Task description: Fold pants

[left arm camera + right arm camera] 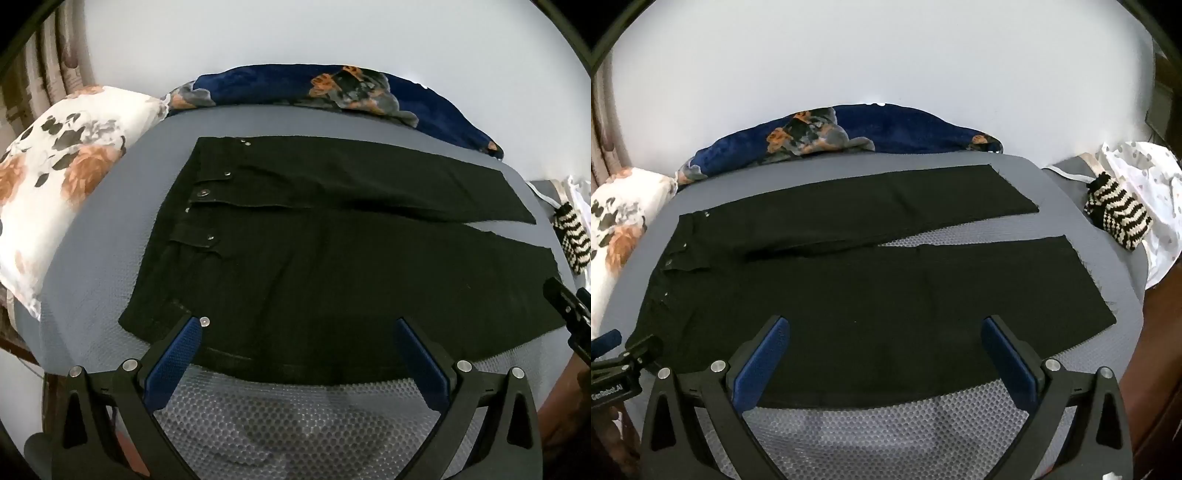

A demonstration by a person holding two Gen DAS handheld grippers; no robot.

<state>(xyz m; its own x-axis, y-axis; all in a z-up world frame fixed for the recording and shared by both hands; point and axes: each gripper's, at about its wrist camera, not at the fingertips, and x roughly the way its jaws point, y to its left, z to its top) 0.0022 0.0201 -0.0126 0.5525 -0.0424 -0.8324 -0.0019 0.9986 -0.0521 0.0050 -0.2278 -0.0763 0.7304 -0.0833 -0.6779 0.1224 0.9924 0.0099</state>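
Black pants (314, 258) lie flat and spread out on a grey mat (92, 258), waistband with metal buttons to the left, both legs running right. They also show in the right wrist view (849, 295), the two legs parted at the hems. My left gripper (299, 332) is open and empty, hovering over the near edge of the pants by the waist. My right gripper (886, 332) is open and empty over the near leg. Each gripper shows at the edge of the other's view, the right one (569, 310) and the left one (624, 354).
The grey mat (886, 424) has a honeycomb texture and covers a bed. A white floral pillow (55, 184) lies at the left, a dark blue floral blanket (332, 88) along the far side by the wall. A striped knit item (1115, 214) and white cloth (1152, 192) lie at the right.
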